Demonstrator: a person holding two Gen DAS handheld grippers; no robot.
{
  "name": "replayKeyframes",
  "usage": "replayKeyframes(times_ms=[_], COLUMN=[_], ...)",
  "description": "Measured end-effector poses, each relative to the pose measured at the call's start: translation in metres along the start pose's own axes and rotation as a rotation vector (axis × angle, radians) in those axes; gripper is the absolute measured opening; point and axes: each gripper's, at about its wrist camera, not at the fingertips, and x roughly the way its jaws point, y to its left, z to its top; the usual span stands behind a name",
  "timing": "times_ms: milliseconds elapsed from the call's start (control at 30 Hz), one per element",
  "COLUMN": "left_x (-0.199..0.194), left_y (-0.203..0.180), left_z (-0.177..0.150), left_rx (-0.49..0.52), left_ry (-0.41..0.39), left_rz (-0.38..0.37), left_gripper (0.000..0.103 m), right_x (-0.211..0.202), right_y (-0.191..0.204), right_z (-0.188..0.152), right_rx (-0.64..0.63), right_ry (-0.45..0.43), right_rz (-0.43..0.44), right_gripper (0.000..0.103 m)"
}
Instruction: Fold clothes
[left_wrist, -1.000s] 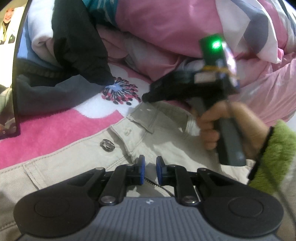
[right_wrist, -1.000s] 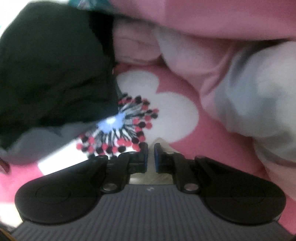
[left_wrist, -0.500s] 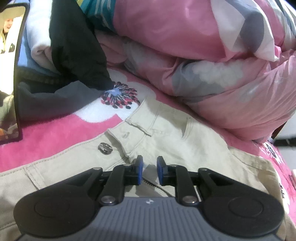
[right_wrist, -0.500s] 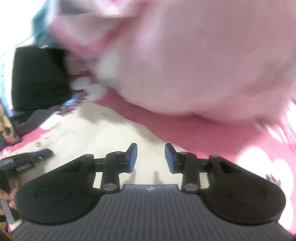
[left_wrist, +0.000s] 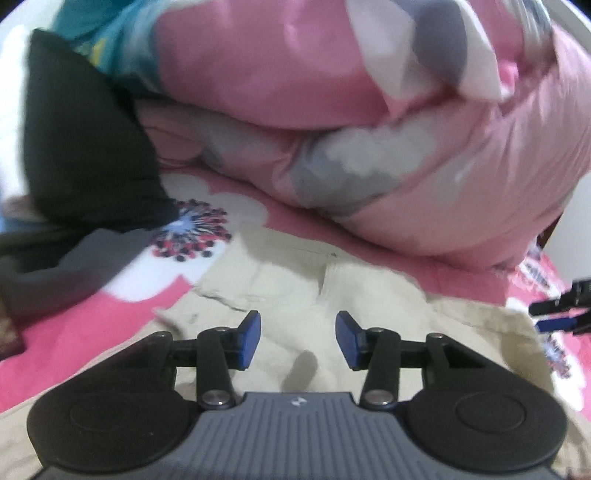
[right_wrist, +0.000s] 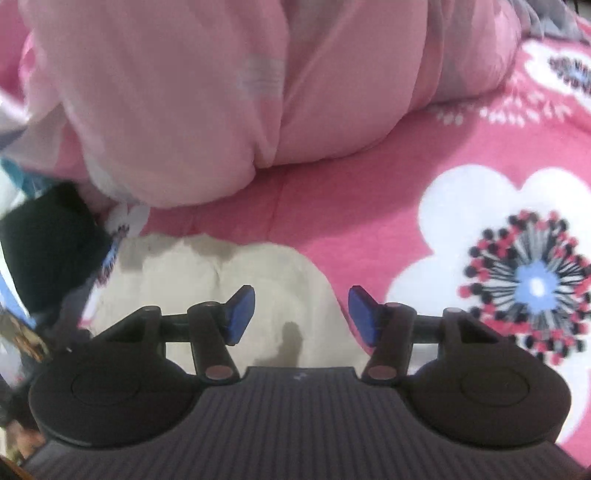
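While both cameras blur a little, I can read the scene well enough. Starting at the far left of my left wrist view, a black garment (left_wrist: 85, 140) is heaped on the bedspread (left_wrist: 85, 339), its lower edge just beside a printed flower (left_wrist: 192, 232) on the pink fabric. Moving right, the beige trousers (left_wrist: 295, 295) lie flat on the bed, their waistband end pointing toward the flower, and they spread under my left gripper (left_wrist: 298, 339). Its fingers (left_wrist: 249, 338) are spread wide with cloth below them and nothing between them. Behind the trousers a bulky pink quilt (left_wrist: 424, 155) is piled up, reaching the right side of the view. At the far right edge I see the tip of my right gripper (left_wrist: 557, 314) over the bedspread, just beyond the trousers' outer edge.

Through the right wrist camera, the same black garment (right_wrist: 48, 251) sits at the left, the trousers (right_wrist: 221, 284) lie in the lower middle, and the pink quilt (right_wrist: 221, 92) fills the top. My right gripper (right_wrist: 301, 315) hangs with its fingers (right_wrist: 242, 312) spread apart and empty; the left finger is over the beige cloth, the right one is over the pink bedspread (right_wrist: 369, 192) at the cloth's edge. Further right is another large printed flower (right_wrist: 528, 284).
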Motion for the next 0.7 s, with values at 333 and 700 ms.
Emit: replayKeyframes(times_ms=[333, 700], left_x=[0.028, 0.028], left_y=[0.014, 0.020], left_z=[-0.019, -0.019], left_rx=[0.001, -0.024], left_ry=[0.033, 0.035], left_rz=[0.027, 0.014], left_gripper=[0.044, 0.042], right_x=[0.038, 0.050], right_y=[0.001, 0.007], right_z=[-0.014, -0.022], right_rx=[-0.066, -0.124], right_ry=[0.033, -0.075], right_rz=[-0.159, -0.331], right_gripper=[0.004, 0.011])
